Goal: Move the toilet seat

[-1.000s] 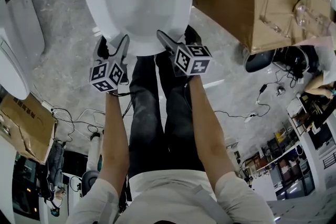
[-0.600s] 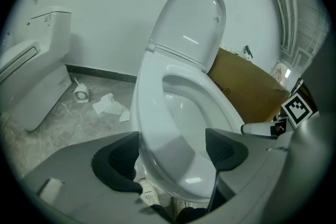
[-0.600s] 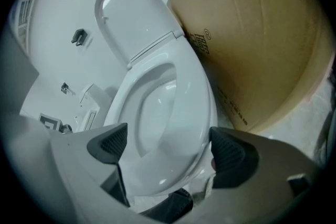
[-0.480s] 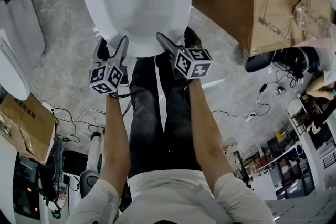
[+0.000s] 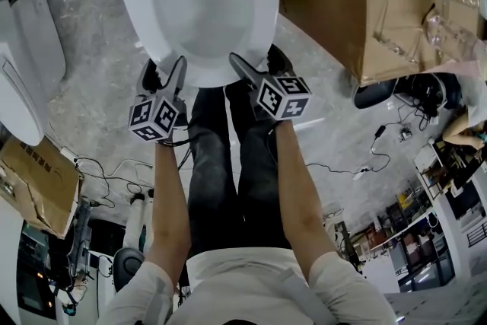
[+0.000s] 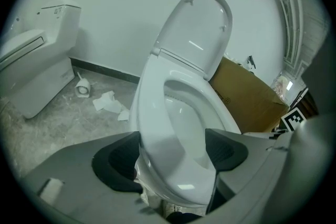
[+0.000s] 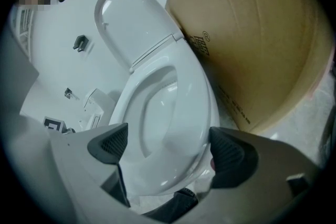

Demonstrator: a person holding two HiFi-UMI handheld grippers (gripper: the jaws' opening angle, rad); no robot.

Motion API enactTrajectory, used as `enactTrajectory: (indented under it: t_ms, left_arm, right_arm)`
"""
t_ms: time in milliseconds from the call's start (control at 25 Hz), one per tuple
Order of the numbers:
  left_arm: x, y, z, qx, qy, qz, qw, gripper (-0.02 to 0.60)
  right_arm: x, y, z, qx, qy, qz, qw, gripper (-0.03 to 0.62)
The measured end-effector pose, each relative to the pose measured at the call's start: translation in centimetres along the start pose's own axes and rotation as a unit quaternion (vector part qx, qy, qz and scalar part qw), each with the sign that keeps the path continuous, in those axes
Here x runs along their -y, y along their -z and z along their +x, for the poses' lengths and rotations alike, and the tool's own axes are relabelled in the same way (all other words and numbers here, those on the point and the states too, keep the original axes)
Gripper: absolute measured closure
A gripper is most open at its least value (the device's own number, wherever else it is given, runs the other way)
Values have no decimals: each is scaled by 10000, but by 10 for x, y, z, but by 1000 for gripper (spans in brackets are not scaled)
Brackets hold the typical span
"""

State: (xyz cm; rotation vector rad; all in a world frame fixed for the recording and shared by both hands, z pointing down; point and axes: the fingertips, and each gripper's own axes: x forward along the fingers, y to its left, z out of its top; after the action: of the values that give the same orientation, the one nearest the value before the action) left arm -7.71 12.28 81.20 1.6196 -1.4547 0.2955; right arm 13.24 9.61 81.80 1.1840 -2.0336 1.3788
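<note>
Obs.: person stands square to the toilet, feet close to its base, one gripper in each hand. Both are held low and forward at the front of the bowl.

Toilet seat [image 5: 264, 4]: down, lying flat on the bowl. Lid [image 6: 202, 23]: raised and leaning back toward the wall, so the seat is the only part left to shift.

Left gripper [image 5: 177, 66]: fingers spread wide, with the front curve of the seat between the dark pads [image 6: 118, 162]. The left pad sits right at the seat's outer edge. I see no squeeze on it.

Right gripper [image 5: 242, 65]: the same arrangement a little further round the front edge, fingers wide and the seat's rim between its pads [image 7: 231, 157]. It holds nothing.

Judgement: two tools straddle the front lip, side by side. That is the end farthest from the hinge, so the placement suggests a lift from the front. The grip itself is not yet made.

Surroundings: a large cardboard box [image 7: 252, 34] stands just beside the toilet on its right. A second toilet [image 6: 37, 55] stands well apart to the left. Crumpled paper [image 6: 107, 102] lies on the floor between them.

Writing: the box carries a round stamp and a line of print, both too blurred to read. The marker cube [image 5: 283, 97] shows black-and-white squares only. No brand is legible on the toilet.
</note>
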Motion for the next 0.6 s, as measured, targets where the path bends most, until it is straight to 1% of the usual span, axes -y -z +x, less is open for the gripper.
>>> enactTrajectory:
  t_ms: [160,240,600]
  left_arm:
    - [3,-4,-3,50,-11,-27,10000,190]
    - [6,-7,-7,119,-24,19,9999,190]
    - [21,-28,-31,359,-59,323,9988,190]
  right_arm:
    - [-2,-4,-5,79,-27,-17,10000,113]
    - [-5,-9,-12,241,-61,19,9997,151]
    - [-27,-25,-40,519,-189,-278,9981,152]
